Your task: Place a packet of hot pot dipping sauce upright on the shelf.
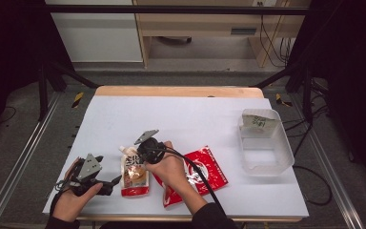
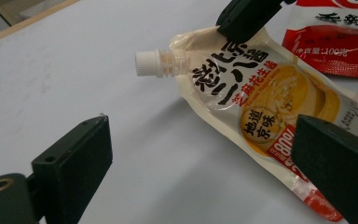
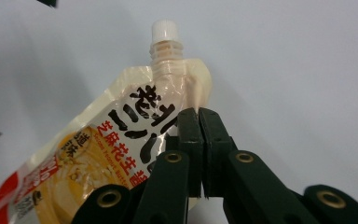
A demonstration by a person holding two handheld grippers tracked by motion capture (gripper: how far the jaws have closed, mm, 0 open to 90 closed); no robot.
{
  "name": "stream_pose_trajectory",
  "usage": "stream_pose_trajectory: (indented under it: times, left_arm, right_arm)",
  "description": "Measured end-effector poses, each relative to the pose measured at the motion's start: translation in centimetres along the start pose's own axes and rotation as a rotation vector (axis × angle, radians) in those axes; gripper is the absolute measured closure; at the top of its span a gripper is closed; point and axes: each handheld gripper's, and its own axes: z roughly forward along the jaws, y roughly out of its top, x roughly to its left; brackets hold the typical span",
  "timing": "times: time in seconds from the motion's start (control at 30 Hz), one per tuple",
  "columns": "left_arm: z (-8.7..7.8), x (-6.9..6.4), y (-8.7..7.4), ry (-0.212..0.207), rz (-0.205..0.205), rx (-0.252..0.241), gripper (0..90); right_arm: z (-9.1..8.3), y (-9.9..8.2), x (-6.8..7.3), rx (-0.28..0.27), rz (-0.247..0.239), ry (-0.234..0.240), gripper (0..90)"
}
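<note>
A cream spouted sauce pouch (image 1: 134, 174) with a white cap (image 1: 122, 149) lies on the white table near its front edge. My right gripper (image 1: 139, 158) is shut on the pouch's upper edge just below the spout. In the right gripper view the two jaws (image 3: 199, 116) stand pressed together over the pouch (image 3: 121, 140). My left gripper (image 1: 112, 183) rests to the pouch's left, open and pointing at it. In the left gripper view its jaws (image 2: 205, 140) stand wide, and the right one hides the pouch's (image 2: 261, 98) red lower end. The right gripper (image 2: 247, 16) pinches the pouch's top there.
A red snack packet (image 1: 200, 174) lies under the right forearm, right of the pouch. A clear plastic tub (image 1: 286, 148) stands at the right with a pale packet (image 1: 257, 121) in its far end. A wooden strip edges the table's far side.
</note>
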Motion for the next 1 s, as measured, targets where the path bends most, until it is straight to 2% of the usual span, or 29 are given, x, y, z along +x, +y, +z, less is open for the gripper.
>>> stream_pose_trajectory:
  times: [0.13, 0.2, 0.23, 0.33, 0.43, 0.5, 0.6, 0.77, 1.0]
  left_arm:
    - [-0.4, 0.3, 0.2, -0.008, -0.017, -0.015, 6.0]
    - [-0.6, 0.4, 0.3, -0.025, -0.028, -0.029, 6.1]
    - [-0.6, 0.4, 0.3, -0.025, -0.028, -0.029, 6.1]
    - [-1.0, 0.3, 1.0, -0.06, -0.028, -0.047, 6.0]
    - [-1.2, 0.3, 1.6, -0.067, -0.018, -0.056, 5.1]
    - [-1.4, 0.4, 2.4, -0.08, -0.015, -0.076, 5.0]
    - [-1.3, 0.6, 3.1, -0.086, -0.01, -0.065, 5.4]
    - [-1.2, 0.9, 3.9, -0.117, -0.002, -0.056, 11.4]
    - [-1.1, 1.3, 5.4, -0.16, 0.0, -0.077, 22.6]
  right_arm:
    - [-1.5, 0.7, 0.6, -0.035, -0.029, 0.013, 89.8]
    - [-2.3, 0.9, 0.8, -0.052, -0.04, 0.02, 89.9]
    - [-2.7, 1.0, 0.9, -0.059, -0.043, 0.026, 90.0]
    - [-3.7, 1.1, 1.2, -0.089, -0.064, 0.043, 90.0]
    - [-4.3, 1.1, 1.4, -0.106, -0.076, 0.05, 90.0]
    - [-5.4, 1.3, 1.7, -0.133, -0.098, 0.059, 90.0]
    - [-6.3, 1.5, 1.9, -0.152, -0.114, 0.063, 90.0]
    - [-7.3, 1.6, 2.2, -0.173, -0.144, 0.075, 90.0]
    - [-8.0, 1.7, 2.4, -0.188, -0.159, 0.084, 90.0]
